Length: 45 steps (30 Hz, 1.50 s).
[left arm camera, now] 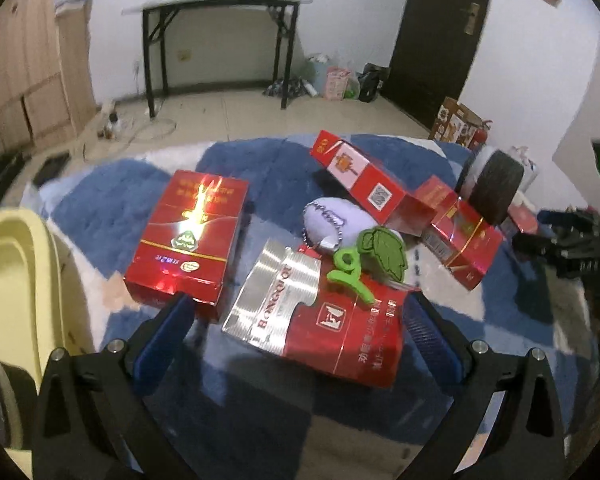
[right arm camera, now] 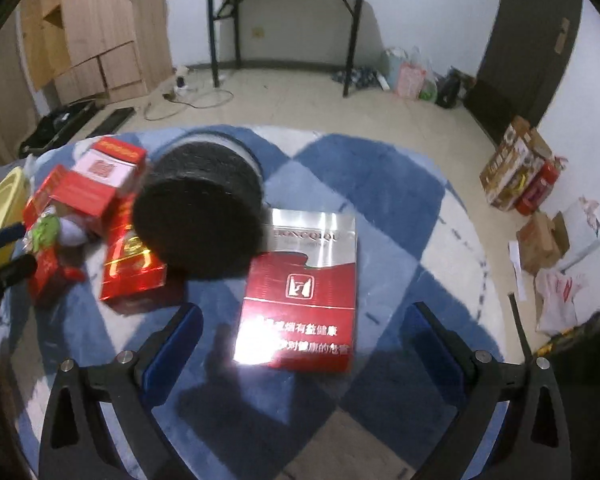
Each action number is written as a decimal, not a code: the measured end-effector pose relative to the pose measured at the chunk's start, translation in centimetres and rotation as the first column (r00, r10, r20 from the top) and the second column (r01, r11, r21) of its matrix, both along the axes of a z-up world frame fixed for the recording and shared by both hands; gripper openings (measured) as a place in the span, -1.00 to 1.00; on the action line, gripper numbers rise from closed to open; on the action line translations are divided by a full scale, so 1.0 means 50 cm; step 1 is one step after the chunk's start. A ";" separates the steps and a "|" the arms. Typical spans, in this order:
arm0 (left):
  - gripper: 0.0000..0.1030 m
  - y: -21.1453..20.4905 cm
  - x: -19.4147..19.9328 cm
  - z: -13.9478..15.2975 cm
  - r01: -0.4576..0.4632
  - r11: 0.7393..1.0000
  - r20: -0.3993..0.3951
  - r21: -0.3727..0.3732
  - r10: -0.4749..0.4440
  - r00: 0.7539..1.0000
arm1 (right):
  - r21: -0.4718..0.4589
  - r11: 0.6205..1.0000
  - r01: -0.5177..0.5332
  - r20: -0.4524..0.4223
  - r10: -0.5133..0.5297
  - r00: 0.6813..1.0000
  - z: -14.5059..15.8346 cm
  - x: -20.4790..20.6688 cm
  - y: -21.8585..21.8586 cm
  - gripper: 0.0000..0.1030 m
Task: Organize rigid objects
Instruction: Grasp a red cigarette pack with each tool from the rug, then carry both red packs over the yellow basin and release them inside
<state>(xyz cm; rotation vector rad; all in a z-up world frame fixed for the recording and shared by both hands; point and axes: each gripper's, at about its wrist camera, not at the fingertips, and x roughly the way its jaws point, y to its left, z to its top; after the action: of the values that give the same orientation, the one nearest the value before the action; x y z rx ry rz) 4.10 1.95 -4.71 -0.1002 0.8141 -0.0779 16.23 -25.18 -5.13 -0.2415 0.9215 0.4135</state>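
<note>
Left gripper [left arm camera: 300, 312] is spread wide, nothing between its blue-padded fingers [left arm camera: 168, 332]. The left fingertip sits right at the near corner of a glossy red cigarette pack [left arm camera: 188, 236]; whether it actually touches, I cannot tell. Between the fingers lies a red-and-silver pack [left arm camera: 320, 312], flat on the rug and slightly skewed, its foil top shining. The gripper comes in low, pointing forward and a little down over the blue-and-white checked rug [left arm camera: 100, 200], which looks soft and fuzzy.

On top of that pack's far edge rests a plush keychain [left arm camera: 340, 220], pale lavender with a green felt leaf and a bright green loop, a bead chain across it. Behind it a long red carton [left arm camera: 364, 184] lies tilted, leaning against another red pack [left arm camera: 464, 244]. A dark cylinder [left arm camera: 496, 188] with a rough black face stands just beyond them. A pale yellow tray [left arm camera: 16, 272] curves in at the left edge.

Right gripper [right arm camera: 300, 328] is also released, fingers [right arm camera: 432, 344] wide apart, holding nothing. It hovers low and level over a second red-and-silver pack [right arm camera: 300, 292], rigid, flat, with glare on its near end, lying between the fingertips but apart from both. The black cylinder [right arm camera: 204, 216] lies just beside that pack's far-left corner, with a shiny red pack [right arm camera: 132, 268] at its left.
</note>
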 end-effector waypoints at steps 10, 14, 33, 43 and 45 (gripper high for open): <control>1.00 0.002 0.003 -0.025 0.081 0.993 0.032 -0.082 -0.078 0.996 | -0.010 0.999 0.037 -0.045 -0.037 0.998 -0.011 0.055 -0.015 0.99; 1.00 -0.001 0.008 -0.035 0.118 0.979 -0.054 -0.167 -0.129 0.990 | -0.007 1.000 0.022 -0.043 -0.022 0.999 -0.009 0.063 -0.017 0.99; 0.80 -0.044 -0.015 -0.025 0.186 0.983 -0.065 0.009 -0.185 0.981 | -0.033 0.999 -0.011 0.009 0.011 1.000 -0.010 0.044 -0.030 0.06; 0.80 0.012 -0.067 0.046 0.198 0.979 -0.034 0.042 -0.197 0.980 | -0.146 0.989 -0.024 0.012 0.026 1.000 0.039 0.013 -0.062 0.05; 0.80 0.045 -0.070 0.070 0.124 0.992 0.037 0.010 -0.124 0.992 | -0.138 0.990 -0.007 0.047 0.014 0.999 0.061 0.007 -0.069 0.05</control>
<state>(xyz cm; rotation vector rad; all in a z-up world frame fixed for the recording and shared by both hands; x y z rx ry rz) 0.60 4.19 -1.19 -0.0404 0.7824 -0.1931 16.56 -28.65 -2.08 -0.3813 0.9028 0.3522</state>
